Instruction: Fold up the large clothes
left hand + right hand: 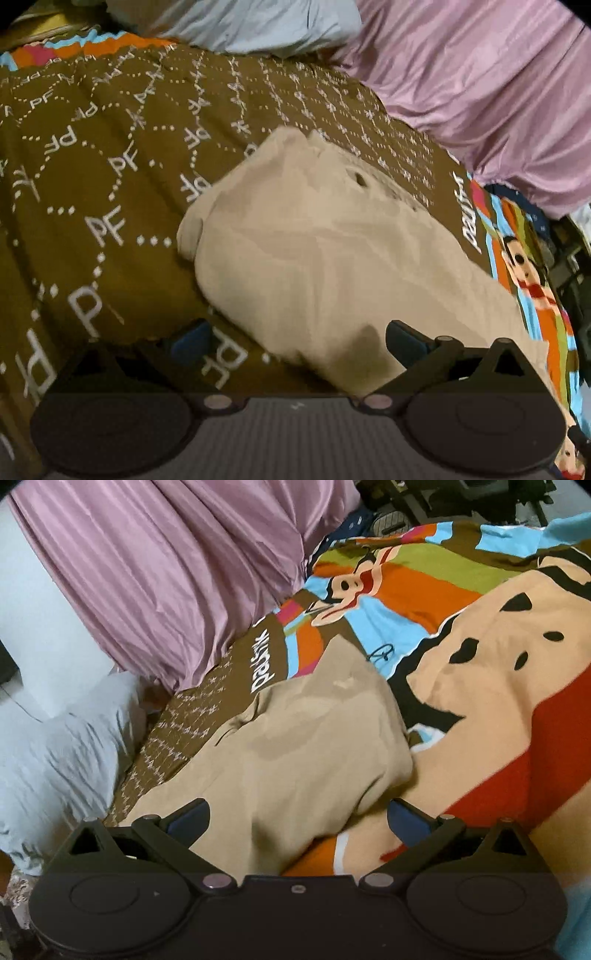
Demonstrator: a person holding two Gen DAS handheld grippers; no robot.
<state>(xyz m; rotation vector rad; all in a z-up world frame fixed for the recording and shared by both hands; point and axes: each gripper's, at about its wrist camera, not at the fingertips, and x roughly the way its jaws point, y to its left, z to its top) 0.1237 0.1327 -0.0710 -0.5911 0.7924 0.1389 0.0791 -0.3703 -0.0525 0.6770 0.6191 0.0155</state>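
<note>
**Loose folds could slip apart**

Here we see the beige garment (325, 251) lying bundled on the patterned bedspread (92, 166), filling the middle of both wrist views. Our left gripper (297, 339) and right gripper (298, 816) both stand wide, nothing between the pads. We judge the risk lies in the next grasp: pinching only the top layer would drag the bundle open, or snag the bedspread underneath with it.

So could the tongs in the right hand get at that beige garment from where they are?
Probably yes. The right tongs stand wide open just above the beige garment, which lies bare on the bedspread, with nothing in between.
</note>
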